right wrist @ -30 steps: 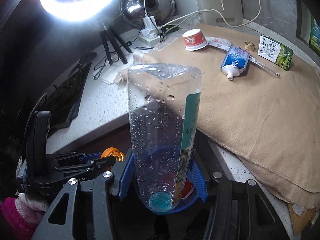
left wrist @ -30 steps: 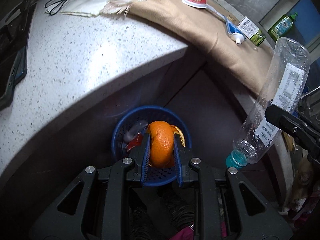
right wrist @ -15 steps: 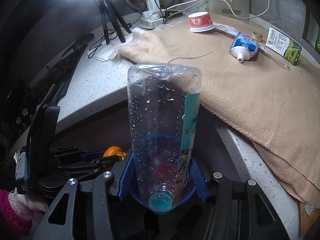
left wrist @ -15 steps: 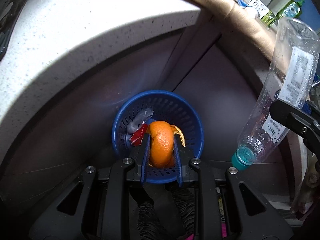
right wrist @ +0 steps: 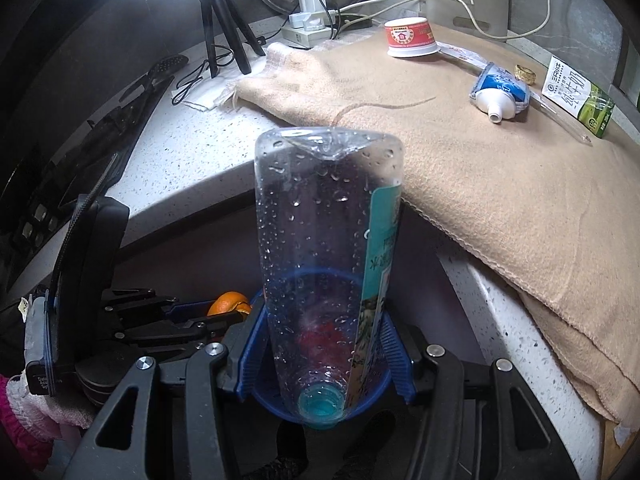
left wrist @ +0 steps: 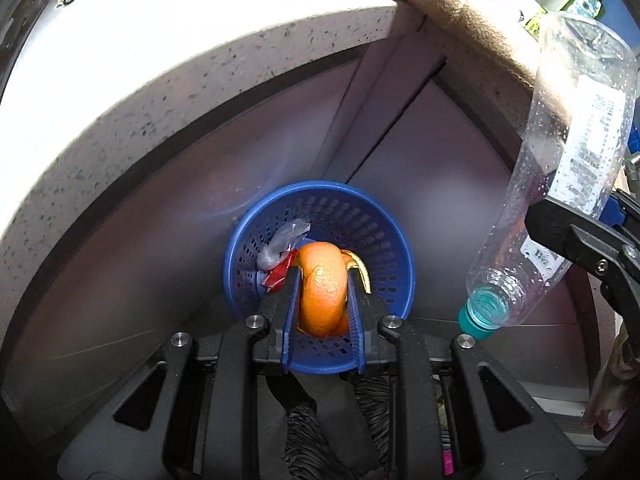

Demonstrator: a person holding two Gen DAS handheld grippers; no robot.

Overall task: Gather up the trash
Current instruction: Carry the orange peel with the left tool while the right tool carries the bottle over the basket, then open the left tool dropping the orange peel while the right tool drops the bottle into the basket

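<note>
Two tools hang over the blue trash basket (left wrist: 320, 208) below the curved tabletop edge (left wrist: 168, 92). The left tool (left wrist: 322, 280) is clamped on an orange peel (left wrist: 322, 292) directly above the basket, where a red wrapper (left wrist: 278, 274) and grey plastic already lie. The right tool (right wrist: 322, 344) grips a clear plastic bottle (right wrist: 320, 248) upside down, teal cap (right wrist: 318, 406) lowest, above the basket's rim. On the beige towel (right wrist: 500, 184) near the tabletop's far edge sit a paper cup (right wrist: 410, 38), toothpaste tube (right wrist: 502, 92) and milk carton (right wrist: 578, 96)
</note>
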